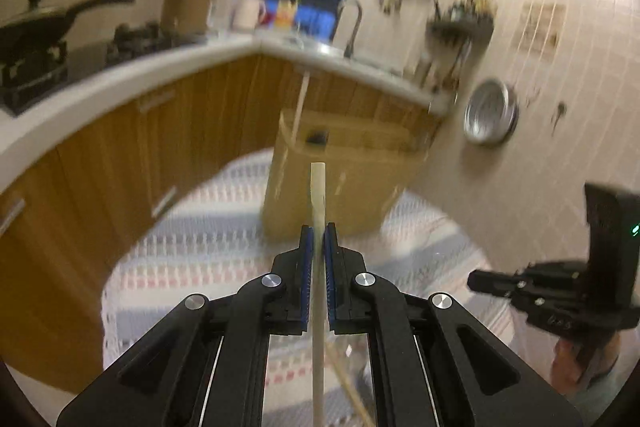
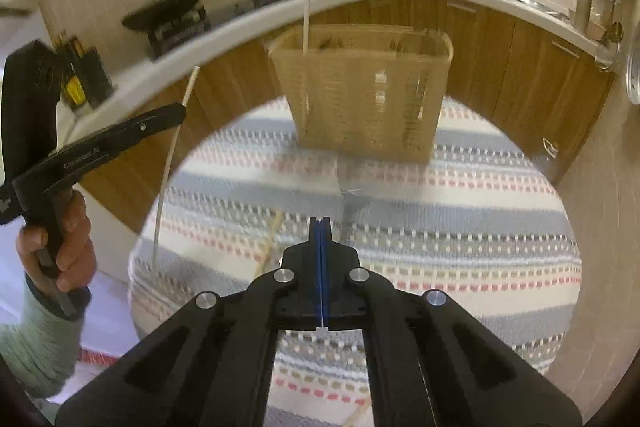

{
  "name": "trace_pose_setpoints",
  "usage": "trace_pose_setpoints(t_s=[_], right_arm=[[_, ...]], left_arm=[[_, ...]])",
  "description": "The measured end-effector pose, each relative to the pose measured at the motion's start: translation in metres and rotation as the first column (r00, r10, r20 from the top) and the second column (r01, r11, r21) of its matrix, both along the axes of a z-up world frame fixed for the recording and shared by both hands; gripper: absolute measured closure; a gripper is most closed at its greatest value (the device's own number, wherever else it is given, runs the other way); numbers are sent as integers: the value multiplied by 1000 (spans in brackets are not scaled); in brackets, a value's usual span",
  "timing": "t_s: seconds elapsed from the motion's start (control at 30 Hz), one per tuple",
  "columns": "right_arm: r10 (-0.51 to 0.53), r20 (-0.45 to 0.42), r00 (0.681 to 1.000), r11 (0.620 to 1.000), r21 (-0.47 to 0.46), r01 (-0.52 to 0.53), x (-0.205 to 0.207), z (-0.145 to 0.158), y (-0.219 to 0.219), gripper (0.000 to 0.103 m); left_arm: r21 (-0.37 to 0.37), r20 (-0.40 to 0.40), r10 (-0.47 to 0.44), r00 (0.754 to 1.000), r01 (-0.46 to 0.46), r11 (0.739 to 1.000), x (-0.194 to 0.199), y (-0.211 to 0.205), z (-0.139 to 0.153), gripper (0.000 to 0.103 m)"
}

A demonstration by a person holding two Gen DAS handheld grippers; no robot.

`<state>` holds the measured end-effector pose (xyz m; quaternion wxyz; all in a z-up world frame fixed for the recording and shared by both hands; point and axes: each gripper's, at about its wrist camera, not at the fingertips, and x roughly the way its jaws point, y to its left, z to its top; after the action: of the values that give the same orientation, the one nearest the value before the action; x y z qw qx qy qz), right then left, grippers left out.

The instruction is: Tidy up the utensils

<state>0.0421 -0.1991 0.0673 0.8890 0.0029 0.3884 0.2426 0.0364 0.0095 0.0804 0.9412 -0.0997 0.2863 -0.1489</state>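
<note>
Nearest the left wrist camera, the left gripper (image 1: 318,239) is clamped on one pale chopstick (image 1: 318,195), its blue pads pressed to the stick, which runs between the fingers and out past the tips. The right gripper (image 2: 320,227) has its pads pressed flat together; at most a thin pale sliver shows in the seam, too slight to name. A second, tan chopstick (image 2: 268,247) lies on the striped tablecloth (image 2: 460,211) just beyond the right gripper's tips, left of centre.

Step in hand, as I read it: carrying the held chopstick toward the woven basket (image 2: 364,99), standing at the table's far edge. One pale stick (image 2: 306,19) already stands in its left end.

Next move calls for aiming the tip down into the basket's open top, then releasing.

Count: chopsticks three, basket one, grippers two.
</note>
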Motion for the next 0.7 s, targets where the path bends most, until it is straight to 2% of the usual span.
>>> trace_pose_setpoints(t_s=[0.07,0.17,0.23,0.3,0.33,0.37,0.47,0.6,0.7], right_arm=[[6,-2,1000,1000,27,-6,6,3,-2,103],[-4,-25,1000,1000,2,5,16,0,-6,103],[-21,-70,997,999,-28,19,28,-12,-8,96],[-47,-111,993,998,-49,42,47,-29,-10,65],[-63,-122,991,997,-56,56,52,-38,-13,57],[-81,-134,988,995,-66,73,60,-46,-15,53],[-129,-199,971,989,-91,113,87,-71,-15,53],[-196,-301,933,980,-101,173,126,-100,-9,53],[-233,-366,901,970,-158,186,147,-115,2,56]], left_arm=[[-11,19,8,1000,-8,1000,5,0,7,99],[-22,24,-1,1000,2,1000,8,0,7,99],[-18,18,-4,1000,4,1000,8,-2,4,99],[-17,9,-5,1000,5,1000,12,-3,-1,99],[-26,3,-11,1000,11,1000,13,-2,-4,99],[-32,-1,-16,1000,16,999,13,2,-6,99],[-28,-8,-26,1000,26,999,15,5,-16,99],[-27,-8,-41,999,41,999,22,6,-20,99],[-25,-11,-51,999,51,998,26,9,-23,99]])
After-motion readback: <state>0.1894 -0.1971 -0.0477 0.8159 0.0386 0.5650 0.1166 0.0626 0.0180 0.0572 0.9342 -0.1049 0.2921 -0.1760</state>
